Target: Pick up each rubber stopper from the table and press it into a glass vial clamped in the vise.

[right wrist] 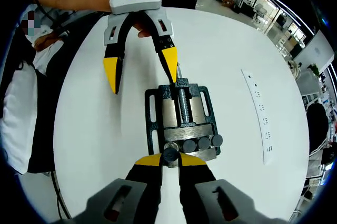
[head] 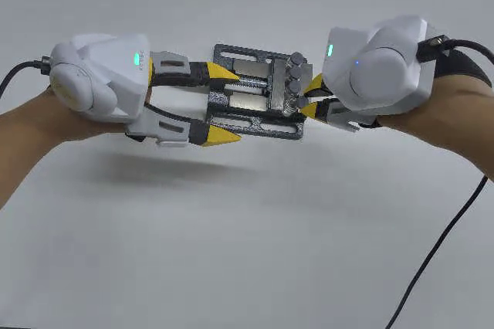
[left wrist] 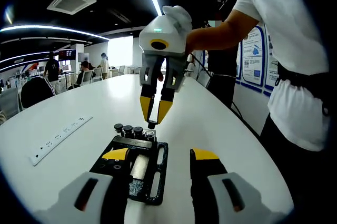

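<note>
Item: one dark rubber stopper, held between the narrowed jaws of my right gripper at the near end of the row of glass vials clamped in the vise, just beside three vials already capped; whether it was seated in its own vial I could not tell. My left gripper hung wide open and empty, its tips at the screw end of the vise, over the white table. Handling, as judged: the stopper was light, soft and grippy, best taken by its sides near the top, leaving the plug end free; the glass was stiff but breakable, so any press was to go straight down, never sideways.
</note>
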A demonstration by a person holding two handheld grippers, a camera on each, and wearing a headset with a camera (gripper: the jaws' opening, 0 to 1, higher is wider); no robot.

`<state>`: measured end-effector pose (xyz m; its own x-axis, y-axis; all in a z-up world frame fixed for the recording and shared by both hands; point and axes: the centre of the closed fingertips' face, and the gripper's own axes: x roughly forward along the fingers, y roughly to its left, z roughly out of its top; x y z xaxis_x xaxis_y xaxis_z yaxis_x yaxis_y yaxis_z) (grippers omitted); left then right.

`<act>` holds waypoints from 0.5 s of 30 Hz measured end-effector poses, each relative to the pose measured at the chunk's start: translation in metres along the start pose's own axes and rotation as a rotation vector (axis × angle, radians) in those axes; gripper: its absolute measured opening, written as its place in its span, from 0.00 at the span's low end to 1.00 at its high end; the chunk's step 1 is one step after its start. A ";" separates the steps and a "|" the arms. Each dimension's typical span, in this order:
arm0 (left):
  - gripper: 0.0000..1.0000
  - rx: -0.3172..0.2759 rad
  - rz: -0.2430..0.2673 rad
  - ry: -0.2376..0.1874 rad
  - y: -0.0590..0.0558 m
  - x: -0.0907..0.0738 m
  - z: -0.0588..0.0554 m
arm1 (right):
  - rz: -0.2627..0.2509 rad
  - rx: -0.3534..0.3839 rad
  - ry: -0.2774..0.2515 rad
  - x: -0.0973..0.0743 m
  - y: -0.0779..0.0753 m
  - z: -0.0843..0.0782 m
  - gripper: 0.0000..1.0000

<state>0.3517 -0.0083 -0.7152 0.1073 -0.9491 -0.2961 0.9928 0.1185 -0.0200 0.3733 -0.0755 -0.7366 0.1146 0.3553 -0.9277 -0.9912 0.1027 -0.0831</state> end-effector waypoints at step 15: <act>0.43 0.007 0.004 -0.006 -0.003 -0.004 0.001 | 0.037 -0.029 0.086 0.006 0.000 -0.001 0.11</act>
<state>0.3483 -0.0052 -0.7128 0.1116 -0.9503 -0.2907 0.9927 0.1202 -0.0117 0.3736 -0.0742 -0.7425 0.0731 0.2773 -0.9580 -0.9963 0.0635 -0.0577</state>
